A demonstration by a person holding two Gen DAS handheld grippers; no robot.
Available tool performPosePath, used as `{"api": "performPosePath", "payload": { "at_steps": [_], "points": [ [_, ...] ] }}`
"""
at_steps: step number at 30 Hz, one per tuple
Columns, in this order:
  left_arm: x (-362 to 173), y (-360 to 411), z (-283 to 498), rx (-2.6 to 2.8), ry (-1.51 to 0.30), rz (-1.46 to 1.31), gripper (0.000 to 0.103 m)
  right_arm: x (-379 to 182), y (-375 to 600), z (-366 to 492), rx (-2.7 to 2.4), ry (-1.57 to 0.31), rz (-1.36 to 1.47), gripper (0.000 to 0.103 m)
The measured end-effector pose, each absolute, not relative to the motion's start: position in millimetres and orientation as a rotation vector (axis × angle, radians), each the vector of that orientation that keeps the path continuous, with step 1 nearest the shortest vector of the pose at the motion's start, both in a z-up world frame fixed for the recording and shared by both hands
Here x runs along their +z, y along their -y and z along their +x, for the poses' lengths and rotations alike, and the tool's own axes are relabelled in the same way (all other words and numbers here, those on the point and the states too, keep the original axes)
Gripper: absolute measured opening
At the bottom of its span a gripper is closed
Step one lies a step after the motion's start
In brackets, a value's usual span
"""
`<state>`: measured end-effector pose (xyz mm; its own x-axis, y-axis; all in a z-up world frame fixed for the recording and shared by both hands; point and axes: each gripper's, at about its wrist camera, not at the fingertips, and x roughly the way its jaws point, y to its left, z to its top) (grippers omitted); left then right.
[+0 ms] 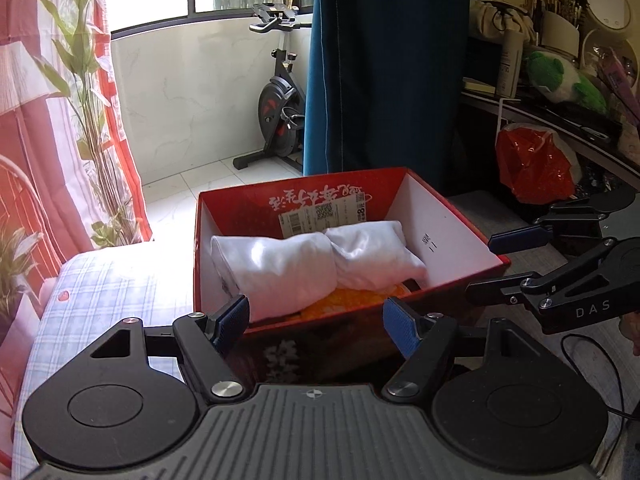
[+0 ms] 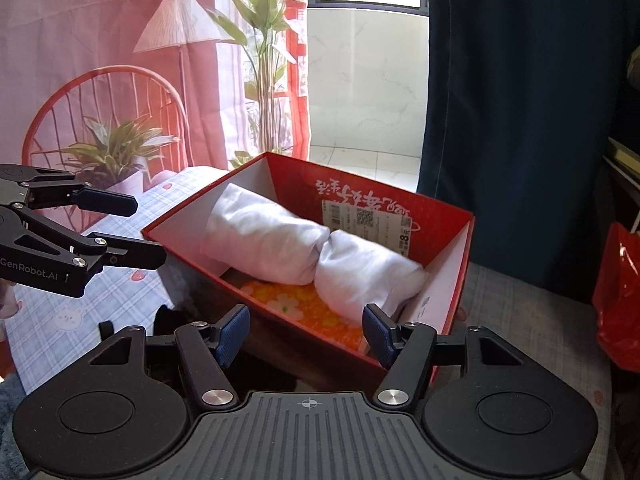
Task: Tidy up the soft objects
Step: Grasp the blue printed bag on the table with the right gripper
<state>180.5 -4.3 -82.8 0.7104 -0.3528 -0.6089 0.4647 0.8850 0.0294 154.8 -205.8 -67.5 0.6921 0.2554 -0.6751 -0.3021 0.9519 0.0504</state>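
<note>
A red cardboard box (image 1: 456, 220) stands on the bed and also shows in the right wrist view (image 2: 452, 280). Two rolled white cloths lie side by side inside it, one on the left (image 1: 280, 268) (image 2: 260, 236) and one on the right (image 1: 372, 252) (image 2: 364, 276). They rest on an orange flowered cloth (image 1: 348, 300) (image 2: 304, 300). My left gripper (image 1: 316, 322) is open and empty just in front of the box's near wall. My right gripper (image 2: 306, 332) is open and empty at the box's near right corner. Each gripper shows in the other's view, the right one (image 1: 484, 266) and the left one (image 2: 150, 228).
The bed has a blue plaid sheet (image 1: 104, 296) left of the box. A red plastic bag (image 1: 532, 164) hangs at the right under a cluttered desk (image 1: 560, 112). A dark blue curtain (image 1: 384, 64) and an exercise bike (image 1: 280, 100) stand behind.
</note>
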Motion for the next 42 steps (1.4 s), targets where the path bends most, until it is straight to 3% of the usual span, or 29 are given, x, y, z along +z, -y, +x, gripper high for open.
{"api": "performPosePath", "payload": {
  "at_steps": [14,18,29,35,42],
  "points": [
    [-135.1,-14.5,101.3,-0.496,-0.717,0.044,0.076,-108.3,196.5,54.4,0.357,-0.844,-0.057,0.059],
    [-153.8,-1.6,91.1,-0.556,-0.772,0.017,0.075,-119.0,214.5,34.9,0.316,-0.878,-0.085,0.065],
    [-183.2,32.3,80.6,-0.669,-0.886,-0.004,0.074,-161.4,261.9,4.0,0.298,-0.99,-0.092,0.069],
    [-199.4,47.9,75.9,-0.714,-0.958,0.019,0.065,-180.9,261.4,0.4,0.344,-1.004,-0.064,0.069],
    [-217.7,61.4,77.6,-0.781,-1.027,0.025,0.05,-187.3,252.7,0.7,0.383,-0.976,-0.018,0.063]
  ]
}}
